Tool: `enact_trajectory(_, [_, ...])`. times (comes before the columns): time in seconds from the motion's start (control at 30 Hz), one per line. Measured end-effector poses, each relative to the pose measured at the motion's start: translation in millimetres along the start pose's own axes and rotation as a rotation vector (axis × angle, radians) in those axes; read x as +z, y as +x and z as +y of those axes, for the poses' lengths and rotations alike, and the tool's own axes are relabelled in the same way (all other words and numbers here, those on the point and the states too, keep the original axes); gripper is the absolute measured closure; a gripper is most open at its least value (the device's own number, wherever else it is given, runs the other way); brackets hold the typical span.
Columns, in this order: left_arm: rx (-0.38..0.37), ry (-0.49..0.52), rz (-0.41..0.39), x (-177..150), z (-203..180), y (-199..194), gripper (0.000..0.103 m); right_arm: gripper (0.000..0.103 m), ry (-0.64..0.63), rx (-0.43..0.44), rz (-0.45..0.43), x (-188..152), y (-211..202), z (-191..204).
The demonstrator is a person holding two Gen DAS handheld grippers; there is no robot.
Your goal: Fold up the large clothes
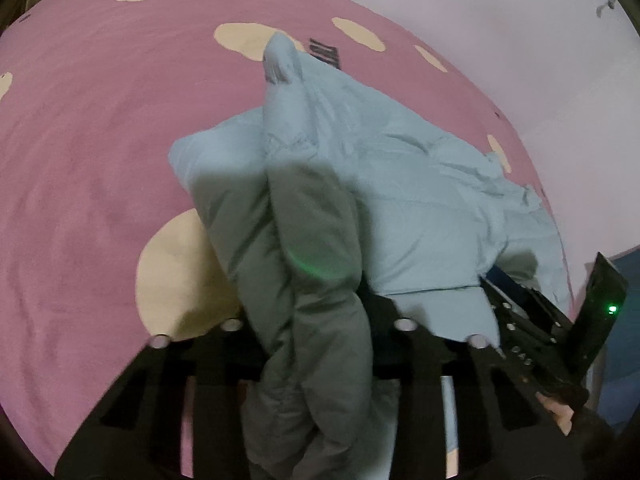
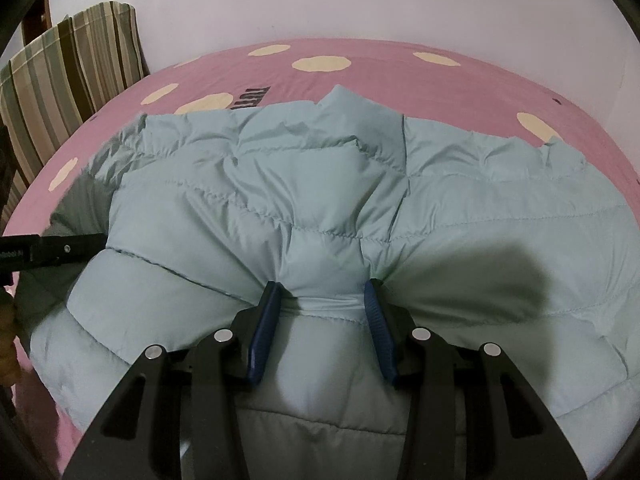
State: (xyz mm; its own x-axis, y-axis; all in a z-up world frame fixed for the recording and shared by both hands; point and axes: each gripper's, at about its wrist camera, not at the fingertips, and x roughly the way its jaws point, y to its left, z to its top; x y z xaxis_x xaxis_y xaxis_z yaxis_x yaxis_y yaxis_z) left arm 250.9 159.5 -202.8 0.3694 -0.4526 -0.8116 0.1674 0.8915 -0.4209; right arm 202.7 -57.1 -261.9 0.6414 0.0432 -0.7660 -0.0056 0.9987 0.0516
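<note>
A pale blue quilted puffer jacket (image 2: 320, 184) lies spread on a pink bed. In the left wrist view a long fold of the jacket (image 1: 304, 240), likely a sleeve, runs up out of my left gripper (image 1: 316, 320); the fabric hides its fingers, which appear shut on it. My right gripper (image 2: 323, 292) presses into the jacket's near edge. Its blue fingers (image 2: 268, 320) stand apart with a bunched ridge of fabric between them. The right gripper also shows at the lower right of the left wrist view (image 1: 532, 320).
The pink bedsheet (image 1: 100, 140) has cream spots and reaches to a white wall (image 2: 320, 0). Striped pillows (image 2: 76, 64) stand at the bed's far left corner. The left gripper's body (image 2: 52, 254) enters the right wrist view from the left.
</note>
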Motion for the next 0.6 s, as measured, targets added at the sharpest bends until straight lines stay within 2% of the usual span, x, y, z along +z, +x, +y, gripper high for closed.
enact_trajectory(0.07, [0.019,0.031,-0.012,-0.7,-9.5,-4.8,0.083,0.059,-0.003,-0.004,-0.002,-0.6,0.3,0.7])
enact_trajectory(0.13, [0.025,0.051,-0.028,-1.4,-18.6,-11.6,0.086,0.059,-0.004,-0.007,-0.003,-1.4,0.9,2.1])
enact_trajectory(0.43, [0.016,0.100,-0.111,-3.6,-67.8,-53.7,0.088,0.058,-0.019,-0.015,-0.008,-3.0,-1.1,5.4])
enact_trajectory(0.6, [0.028,0.169,-0.135,-3.4,-114.3,-68.2,0.089,0.058,-0.025,-0.002,-0.024,-1.8,-8.6,0.4])
